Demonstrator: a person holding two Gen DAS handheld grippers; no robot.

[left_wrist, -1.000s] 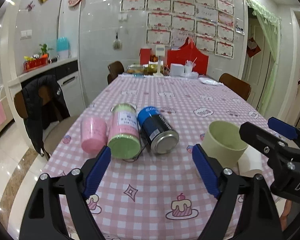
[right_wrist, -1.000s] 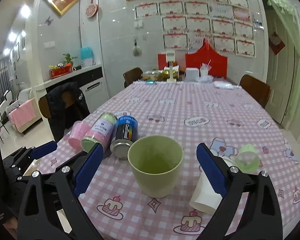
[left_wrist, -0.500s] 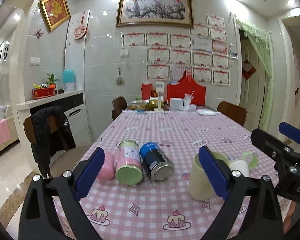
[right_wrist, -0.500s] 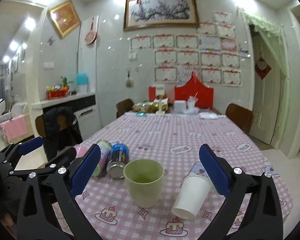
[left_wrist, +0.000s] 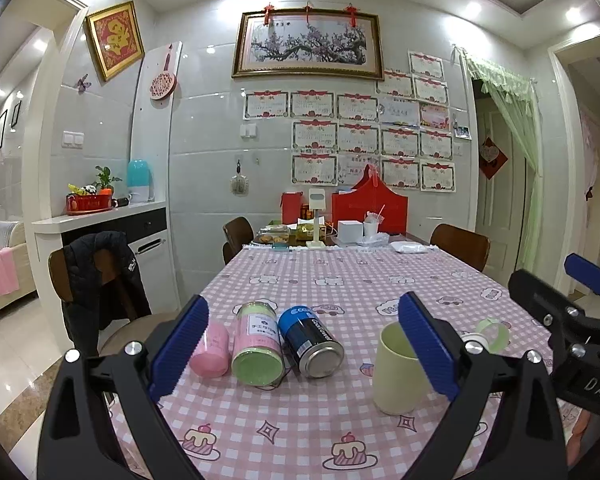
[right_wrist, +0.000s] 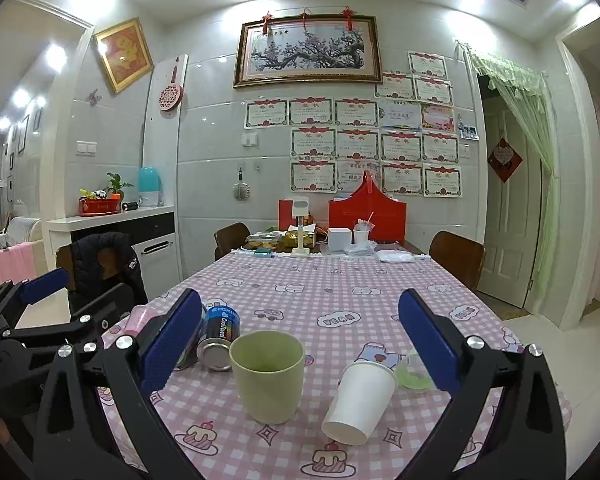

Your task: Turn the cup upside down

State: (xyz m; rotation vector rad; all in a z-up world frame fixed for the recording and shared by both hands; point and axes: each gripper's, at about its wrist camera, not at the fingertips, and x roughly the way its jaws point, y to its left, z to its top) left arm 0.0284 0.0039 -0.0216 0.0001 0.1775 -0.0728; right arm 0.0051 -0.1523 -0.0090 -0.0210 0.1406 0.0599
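A pale green cup [right_wrist: 268, 376] stands upright, mouth up, near the front of the pink checked table; it also shows in the left wrist view [left_wrist: 398, 372], partly behind my left finger. A white paper cup [right_wrist: 360, 400] lies tilted on its side to its right. My right gripper [right_wrist: 300, 344] is open and empty, held above and behind the green cup. My left gripper [left_wrist: 304, 344] is open and empty, facing the cans to the cup's left.
A blue can [left_wrist: 312, 344], a green-lidded jar [left_wrist: 258, 348] and a pink cup [left_wrist: 210, 348] lie on their sides at the left. A small green lid [right_wrist: 414, 372] lies right of the paper cup. Chairs stand around the table [right_wrist: 332, 292]; boxes crowd its far end.
Both grippers have pulled back and tilted up from the table, so the cups and cans appear lower and farther. Both stay open. The objects have not moved.
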